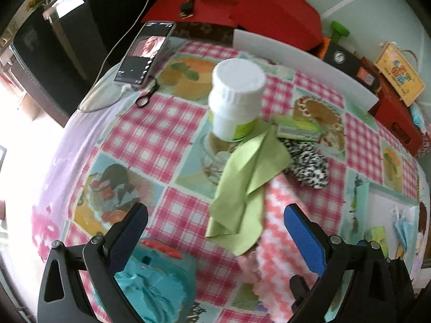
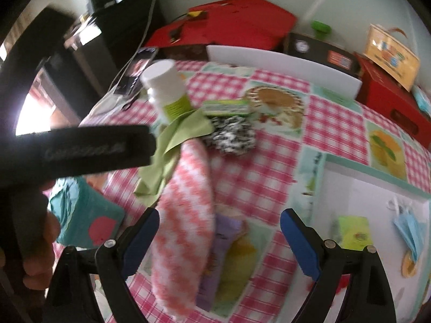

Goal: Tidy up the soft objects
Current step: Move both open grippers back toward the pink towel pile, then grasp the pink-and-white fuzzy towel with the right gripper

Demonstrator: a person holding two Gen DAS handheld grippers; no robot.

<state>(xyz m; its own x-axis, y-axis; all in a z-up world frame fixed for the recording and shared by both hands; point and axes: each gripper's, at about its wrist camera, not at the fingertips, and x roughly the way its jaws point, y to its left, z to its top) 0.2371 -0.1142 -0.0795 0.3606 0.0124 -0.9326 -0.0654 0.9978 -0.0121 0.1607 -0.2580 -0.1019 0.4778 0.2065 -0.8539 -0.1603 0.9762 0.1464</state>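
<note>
Both grippers [image 1: 215, 223] [image 2: 219, 228] gape over three cloths, one bottle [image 1: 237, 99].

No lettering here reads clearly. The embossed wording on the black gripper body [image 2: 80, 148] is smeared by blur, and print on the white bottle [image 1: 237, 99], green box [image 1: 297, 129] and yellow sign [image 1: 400, 74] stays illegible.

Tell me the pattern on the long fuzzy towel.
The towel has a pink-and-white zigzag pattern, clearest in the right wrist view.
</note>
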